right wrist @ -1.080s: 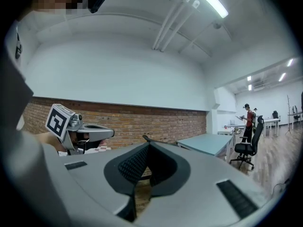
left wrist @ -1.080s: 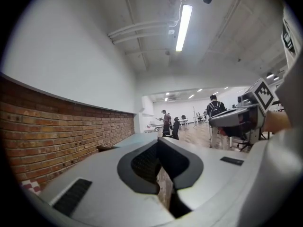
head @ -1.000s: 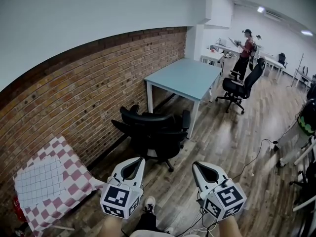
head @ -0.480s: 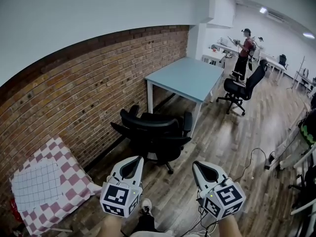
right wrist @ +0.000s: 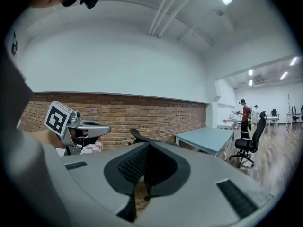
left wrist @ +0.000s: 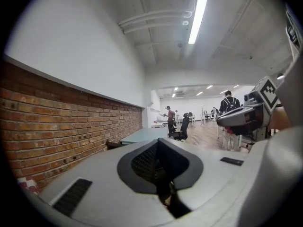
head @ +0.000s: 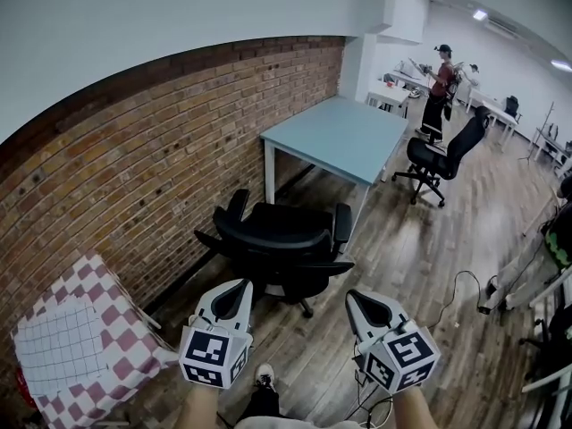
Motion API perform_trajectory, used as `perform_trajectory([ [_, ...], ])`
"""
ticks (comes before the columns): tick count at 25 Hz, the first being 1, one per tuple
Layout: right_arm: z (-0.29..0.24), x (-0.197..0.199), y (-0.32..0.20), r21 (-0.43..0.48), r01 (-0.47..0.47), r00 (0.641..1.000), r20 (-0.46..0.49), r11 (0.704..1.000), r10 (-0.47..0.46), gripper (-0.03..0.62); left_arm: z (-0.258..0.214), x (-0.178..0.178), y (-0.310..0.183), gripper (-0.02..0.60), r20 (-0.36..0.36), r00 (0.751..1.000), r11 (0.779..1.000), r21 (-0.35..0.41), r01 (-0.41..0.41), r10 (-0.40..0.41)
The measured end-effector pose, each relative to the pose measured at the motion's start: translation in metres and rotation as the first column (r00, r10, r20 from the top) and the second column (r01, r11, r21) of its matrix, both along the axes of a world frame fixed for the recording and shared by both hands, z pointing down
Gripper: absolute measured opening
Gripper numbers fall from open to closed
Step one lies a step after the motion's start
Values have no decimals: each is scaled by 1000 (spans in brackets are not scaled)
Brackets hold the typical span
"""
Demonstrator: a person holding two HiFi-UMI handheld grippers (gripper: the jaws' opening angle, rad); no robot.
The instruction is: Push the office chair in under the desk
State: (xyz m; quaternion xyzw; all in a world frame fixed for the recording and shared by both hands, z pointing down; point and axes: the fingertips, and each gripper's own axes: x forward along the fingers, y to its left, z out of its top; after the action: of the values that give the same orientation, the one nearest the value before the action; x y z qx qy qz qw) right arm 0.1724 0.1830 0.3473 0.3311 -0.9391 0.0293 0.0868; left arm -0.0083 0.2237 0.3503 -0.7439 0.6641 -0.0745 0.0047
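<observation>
On the near side of the black office chair [head: 279, 239], both grippers are hovering.
Left gripper [head: 236, 290] and right gripper [head: 363, 300] are holding their jaws pressed together, empty, clear of its curved backrest.

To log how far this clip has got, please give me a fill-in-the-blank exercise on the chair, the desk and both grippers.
1. The desk has a light ____ top.
2. The black office chair is not yet pushed ____ the desk.
3. The left gripper and the right gripper both have their jaws ____, with nothing held.
4. The wall beside the chair is made of ____.
Missing words: blue; under; shut; brick.
</observation>
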Motion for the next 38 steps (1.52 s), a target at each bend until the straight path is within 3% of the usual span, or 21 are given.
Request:
perform_trajectory([
  [6, 10, -15, -36, 18, -19, 998, -65, 1000, 20, 24, 10, -30, -28, 17, 80, 995, 998, -14, 64, -63],
  [10, 23, -21, -56, -7, -22, 996, -88, 1000, 21, 26, 29, -53, -45, 15, 66, 994, 994, -55, 96, -92],
  [15, 42, -27, -77, -59, -27, 992, -124, 998, 20, 78, 49, -80, -67, 47, 60, 991, 986, -107, 129, -123],
  [21, 73, -44, -101, -157, -17, 990, -138, 988, -5, 92, 81, -99, -85, 82, 48, 996, 977, -195, 84, -76],
  [28, 114, -64, -113, -249, -24, 981, -191, 968, -25, 97, 123, -123, -98, 121, 50, 998, 947, -316, 50, -36],
  [30, 121, -67, -115, -277, -37, 982, -186, 960, -16, 100, 131, -124, -102, 189, 62, 998, 938, -344, 27, -6],
  [32, 128, -68, -117, -275, -51, 977, -212, 960, -9, 138, 138, -122, -106, 206, 89, 995, 932, -364, 0, 35],
  [38, 143, -68, -130, -267, -90, 963, -268, 960, 16, 141, 151, -131, -119, 227, 106, 992, 920, -391, -27, 75],
])
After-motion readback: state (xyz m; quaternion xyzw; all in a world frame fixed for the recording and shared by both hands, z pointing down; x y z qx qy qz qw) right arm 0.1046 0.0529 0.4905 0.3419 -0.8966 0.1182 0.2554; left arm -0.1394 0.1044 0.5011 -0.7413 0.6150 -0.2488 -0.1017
